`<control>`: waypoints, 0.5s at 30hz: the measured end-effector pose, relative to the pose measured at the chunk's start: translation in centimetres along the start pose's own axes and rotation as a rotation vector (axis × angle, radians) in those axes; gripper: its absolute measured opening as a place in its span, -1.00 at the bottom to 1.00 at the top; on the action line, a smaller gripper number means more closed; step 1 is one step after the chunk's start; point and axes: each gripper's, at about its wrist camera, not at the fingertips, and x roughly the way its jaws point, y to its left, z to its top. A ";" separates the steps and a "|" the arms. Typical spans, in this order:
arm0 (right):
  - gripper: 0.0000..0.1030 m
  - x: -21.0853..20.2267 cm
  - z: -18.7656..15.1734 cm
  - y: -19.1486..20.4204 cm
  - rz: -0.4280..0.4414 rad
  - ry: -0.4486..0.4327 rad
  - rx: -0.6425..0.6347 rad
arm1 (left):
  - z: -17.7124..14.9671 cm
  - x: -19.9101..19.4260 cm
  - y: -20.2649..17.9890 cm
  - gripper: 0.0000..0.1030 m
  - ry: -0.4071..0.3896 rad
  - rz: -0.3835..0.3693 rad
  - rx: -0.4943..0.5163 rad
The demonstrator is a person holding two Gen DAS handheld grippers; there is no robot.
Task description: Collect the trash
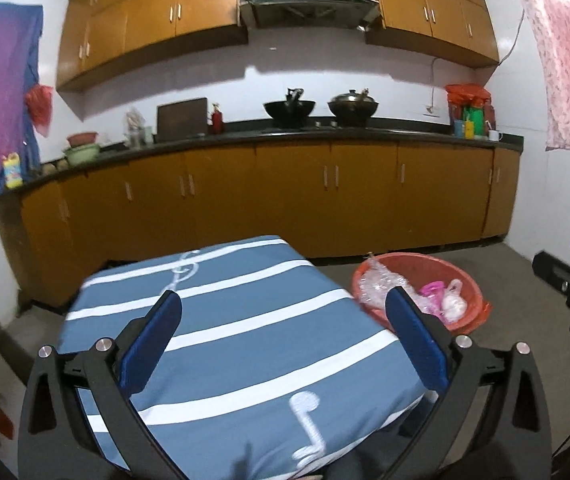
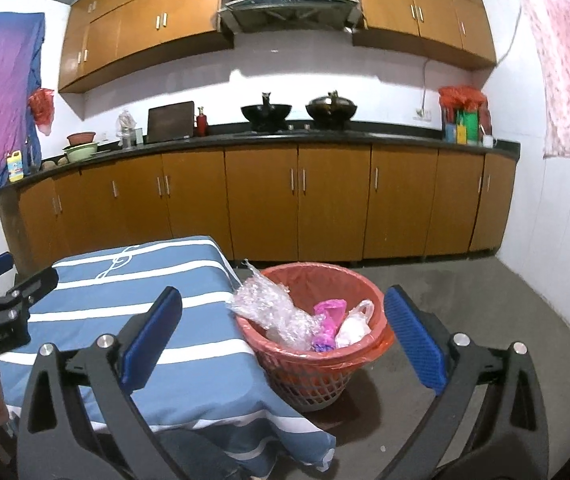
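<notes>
Standing beside the striped cloth-covered table (image 2: 133, 320), the lined red basket (image 2: 317, 360) holds clear plastic wrap (image 2: 269, 308) and perhaps bags; left gripper (image 1: 285, 332) and right gripper (image 2: 285, 332) gape empty.

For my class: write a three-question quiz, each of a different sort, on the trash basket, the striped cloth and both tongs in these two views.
1. True or false: the left tongs grip a bag.
2. The red basket stands: A) on the striped cloth; B) on the floor beside it; C) on the counter.
3. Fill in: the pink bag lies ___ the basket.

Key: 1 false, both the left and right tongs are open and empty; 2 B; 3 inside.
</notes>
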 end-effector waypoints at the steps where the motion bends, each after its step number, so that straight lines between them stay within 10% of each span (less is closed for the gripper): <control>1: 0.92 -0.4 0.0 0.4 -0.002 -0.008 -0.006 | -0.3 -0.5 0.1 0.96 -0.006 0.009 0.003; 15: 0.92 -4.1 -1.2 4.3 -0.032 -0.076 -0.069 | -2.6 -4.0 2.4 0.96 -0.029 0.047 -0.034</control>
